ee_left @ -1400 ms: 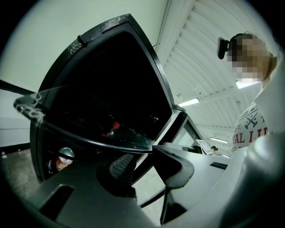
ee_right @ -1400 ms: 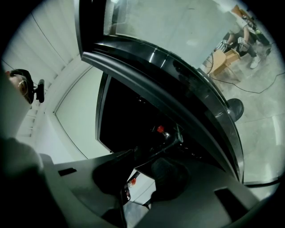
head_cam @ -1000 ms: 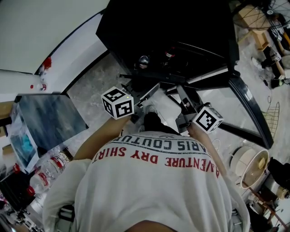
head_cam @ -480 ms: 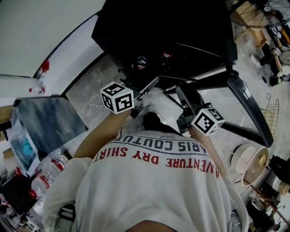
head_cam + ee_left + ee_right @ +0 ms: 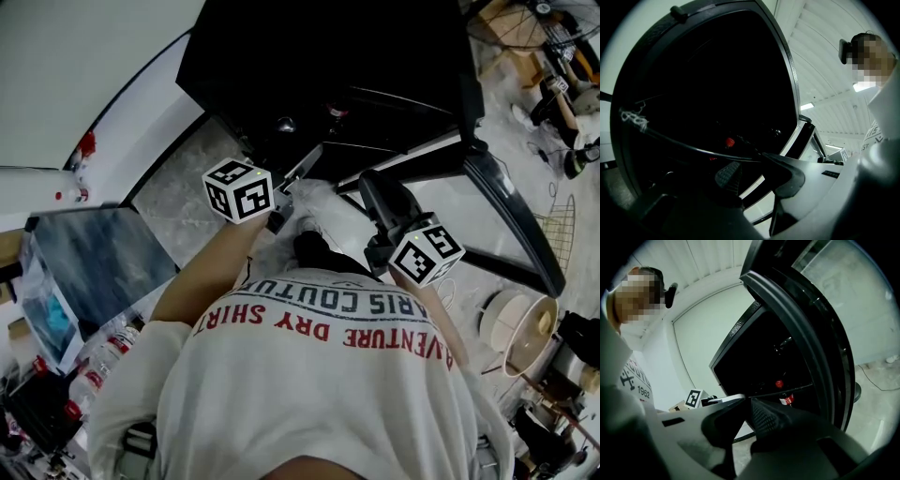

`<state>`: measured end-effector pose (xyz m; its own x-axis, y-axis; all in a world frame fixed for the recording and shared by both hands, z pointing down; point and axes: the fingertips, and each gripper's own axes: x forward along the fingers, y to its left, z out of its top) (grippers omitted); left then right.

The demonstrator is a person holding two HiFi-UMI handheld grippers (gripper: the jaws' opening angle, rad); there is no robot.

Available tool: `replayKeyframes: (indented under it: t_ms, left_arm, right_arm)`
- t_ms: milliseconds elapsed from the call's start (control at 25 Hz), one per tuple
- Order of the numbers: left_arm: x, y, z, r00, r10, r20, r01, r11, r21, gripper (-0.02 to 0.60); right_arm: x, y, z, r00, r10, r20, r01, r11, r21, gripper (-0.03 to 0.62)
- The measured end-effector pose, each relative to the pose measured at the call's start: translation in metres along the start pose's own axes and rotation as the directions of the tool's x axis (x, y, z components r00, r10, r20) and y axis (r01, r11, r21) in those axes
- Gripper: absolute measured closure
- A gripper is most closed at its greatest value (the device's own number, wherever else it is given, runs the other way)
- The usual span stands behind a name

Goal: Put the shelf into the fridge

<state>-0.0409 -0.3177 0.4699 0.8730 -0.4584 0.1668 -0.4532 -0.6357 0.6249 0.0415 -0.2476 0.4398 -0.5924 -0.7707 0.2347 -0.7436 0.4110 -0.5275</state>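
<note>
Half-spread left claw (image 5: pixel 757 164) holds the dark-rimmed glass shelf (image 5: pixel 398 159), right claw (image 5: pixel 747 401) has just closed onto it; next should come a level slide into the black fridge (image 5: pixel 319 47).

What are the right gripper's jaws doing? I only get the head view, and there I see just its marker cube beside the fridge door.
Observer: In the right gripper view, the right gripper has just been closing its jaws, and they appear to pinch the shelf by its white edge.
Operator: Is anything inside the fridge? It's black here.
Observer: Yes, a bottle with a red cap and red label stands inside, beyond the jaws.
</note>
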Motion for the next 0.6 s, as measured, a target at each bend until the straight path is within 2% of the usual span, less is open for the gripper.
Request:
replayKeyframes:
  t_ms: [600]
  left_arm:
    - [0.019,0.021,0.021,0.997,0.066,0.05,-0.066,0.998,0.014,0.433]
  right_arm:
    - [-0.007,-0.005,-0.005,1.0,-0.009,0.004,0.009,1.0,0.01,0.556]
